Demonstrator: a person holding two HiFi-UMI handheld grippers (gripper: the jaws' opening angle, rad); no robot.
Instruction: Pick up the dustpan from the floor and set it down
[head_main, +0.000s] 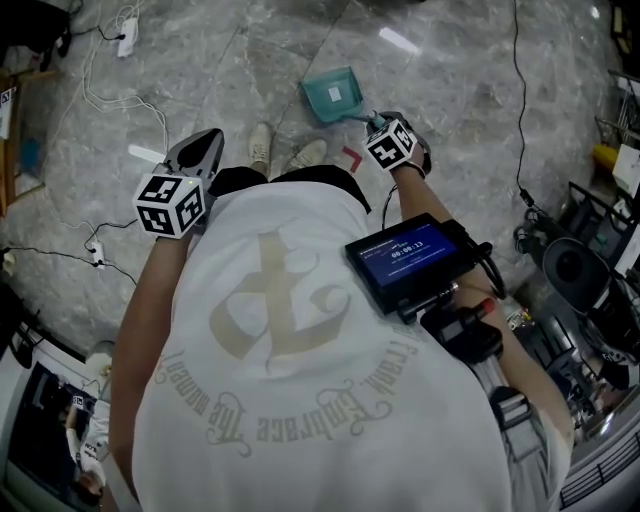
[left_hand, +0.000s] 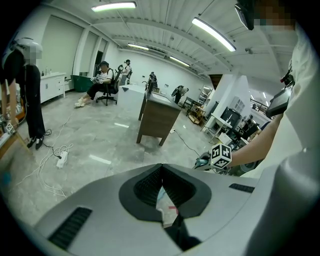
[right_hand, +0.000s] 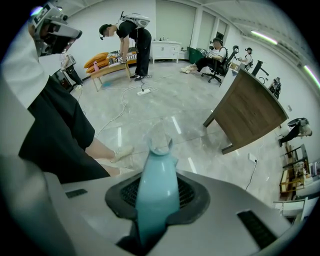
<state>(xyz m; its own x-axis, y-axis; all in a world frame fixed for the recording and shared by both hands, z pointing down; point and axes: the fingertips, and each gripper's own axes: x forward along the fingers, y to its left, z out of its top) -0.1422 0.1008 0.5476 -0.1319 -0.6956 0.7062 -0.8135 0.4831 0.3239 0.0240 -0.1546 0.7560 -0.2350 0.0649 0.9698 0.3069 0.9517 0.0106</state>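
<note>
Right gripper (head_main: 377, 121) is clamping the teal dustpan (head_main: 333, 96) by its handle (right_hand: 157, 192) near the floor (head_main: 460, 70), left gripper (head_main: 206, 145) idling, jaws together and empty; such a one-ended hold risks the pan swinging loose.

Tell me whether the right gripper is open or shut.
Shut on the dustpan handle: the right gripper view shows the right gripper with both jaws pressed against the teal handle.

An open lab-office — marble floor (head_main: 450, 80), wooden desk (right_hand: 250, 112), trailing cables (left_hand: 55, 162).
</note>
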